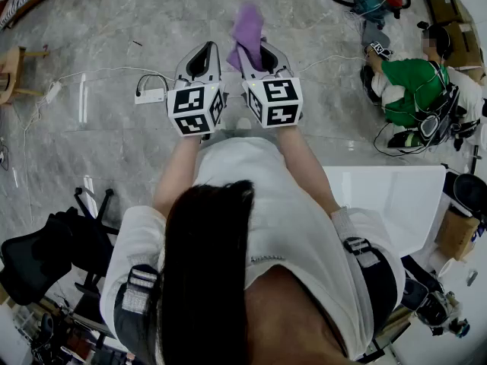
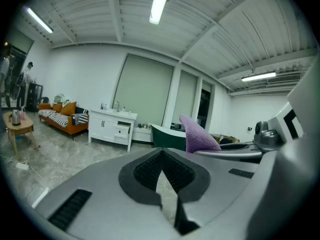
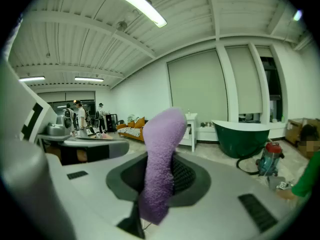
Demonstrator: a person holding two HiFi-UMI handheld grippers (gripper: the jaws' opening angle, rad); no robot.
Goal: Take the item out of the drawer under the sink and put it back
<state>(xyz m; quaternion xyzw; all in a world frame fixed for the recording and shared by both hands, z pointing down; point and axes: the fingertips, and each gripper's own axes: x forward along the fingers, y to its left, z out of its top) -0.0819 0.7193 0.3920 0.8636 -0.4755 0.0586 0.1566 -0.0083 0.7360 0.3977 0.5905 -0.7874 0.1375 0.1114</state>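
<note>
Overhead, the head view has the left tool (image 1: 204,55) and right tool (image 1: 255,52) side by side above the grey floor (image 1: 106,36), a purple cloth (image 1: 248,27) poking out ahead of the right one. Left gripper view: jaws together, nothing between. Right gripper view: jaws pinched on the cloth, which stands up from them

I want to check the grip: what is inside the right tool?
A purple cloth is pinched between the pads of the right tool, its free end sticking out past the tips. It hides the pad faces it touches.
</note>
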